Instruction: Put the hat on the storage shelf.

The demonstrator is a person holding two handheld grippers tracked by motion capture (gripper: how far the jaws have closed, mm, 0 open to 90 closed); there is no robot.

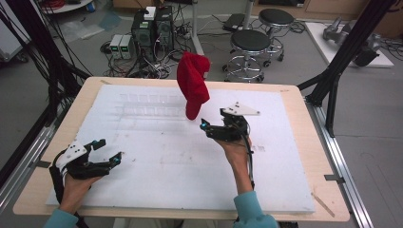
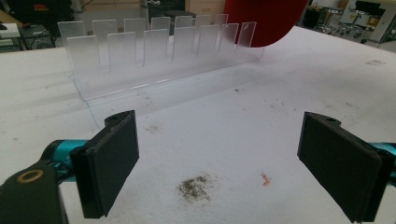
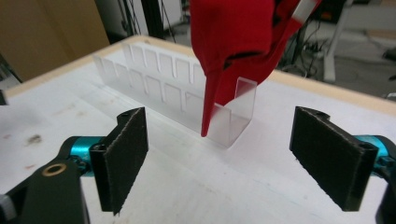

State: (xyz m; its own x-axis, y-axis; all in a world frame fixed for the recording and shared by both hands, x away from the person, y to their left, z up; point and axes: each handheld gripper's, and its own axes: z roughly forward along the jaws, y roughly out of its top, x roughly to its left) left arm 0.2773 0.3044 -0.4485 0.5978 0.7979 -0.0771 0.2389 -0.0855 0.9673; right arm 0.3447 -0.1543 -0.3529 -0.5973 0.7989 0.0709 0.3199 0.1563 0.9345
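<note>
A red cap [image 1: 193, 83] sat propped on the end slot of a clear acrylic slotted rack [image 3: 187, 100], its brim pointing down toward the white foam board [image 1: 190, 161] covering the bench [image 1: 304, 102]. The right claw [image 1: 212, 124] hovered just in front of the cap with its jaws spread wide, gripping nothing. The left claw [image 1: 108, 152] rested low near the board's left edge, well apart from the rack, also spread and empty. Judging from this, the step in hand was the approach to the cap. The next move probably called for the right claw to ease forward, straddle the brim or fabric, and close, taking care not to knock the light rack sideways.
</note>
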